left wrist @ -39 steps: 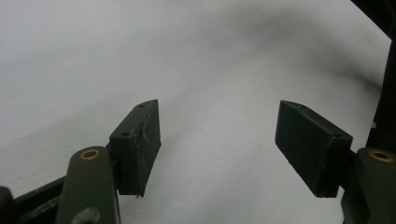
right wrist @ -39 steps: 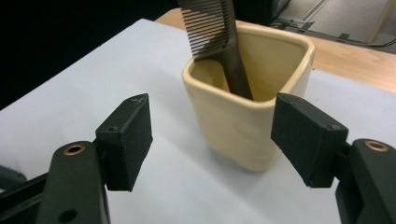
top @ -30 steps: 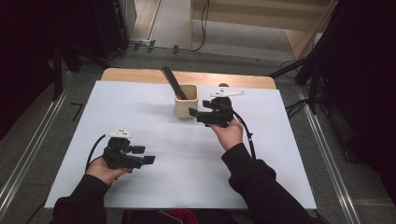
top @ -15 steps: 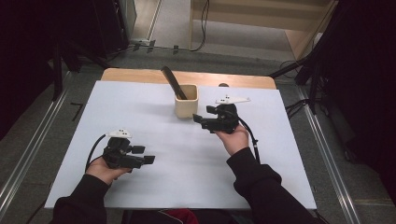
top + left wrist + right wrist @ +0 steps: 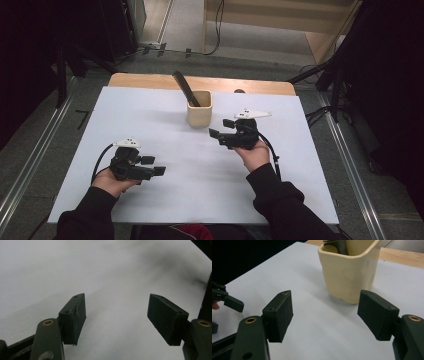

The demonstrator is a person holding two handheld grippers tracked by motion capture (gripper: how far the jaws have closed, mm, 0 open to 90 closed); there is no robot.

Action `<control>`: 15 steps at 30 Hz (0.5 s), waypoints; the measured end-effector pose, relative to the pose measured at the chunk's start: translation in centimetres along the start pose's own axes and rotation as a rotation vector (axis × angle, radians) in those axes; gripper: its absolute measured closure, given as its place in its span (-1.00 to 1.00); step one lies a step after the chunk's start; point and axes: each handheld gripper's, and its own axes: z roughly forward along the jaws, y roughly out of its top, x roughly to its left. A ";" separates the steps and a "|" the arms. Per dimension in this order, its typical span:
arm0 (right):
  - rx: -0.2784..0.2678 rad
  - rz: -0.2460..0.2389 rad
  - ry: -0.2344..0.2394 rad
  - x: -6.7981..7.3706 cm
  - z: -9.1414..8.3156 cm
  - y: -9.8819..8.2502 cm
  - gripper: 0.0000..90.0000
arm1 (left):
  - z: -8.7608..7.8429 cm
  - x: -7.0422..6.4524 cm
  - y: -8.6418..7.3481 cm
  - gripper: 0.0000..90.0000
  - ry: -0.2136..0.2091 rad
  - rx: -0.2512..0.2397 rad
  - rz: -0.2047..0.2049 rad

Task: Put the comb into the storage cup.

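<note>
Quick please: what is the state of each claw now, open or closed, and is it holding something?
Left claw: open, holding nothing, over the white table.
Right claw: open, holding nothing, pointing toward the cream cup.

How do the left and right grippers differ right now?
The right gripper sits close beside the cream cup; the left gripper is nearer the person, apart from it. The right gripper faces the cup and the dark tool in it; the left gripper faces bare white table. Both are open and empty.
</note>
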 end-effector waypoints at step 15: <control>0.001 -0.023 0.017 0.2 -1.1 -0.9 -0.41 | 0.0 0.0 0.0 -0.29 -0.003 0.004 0.006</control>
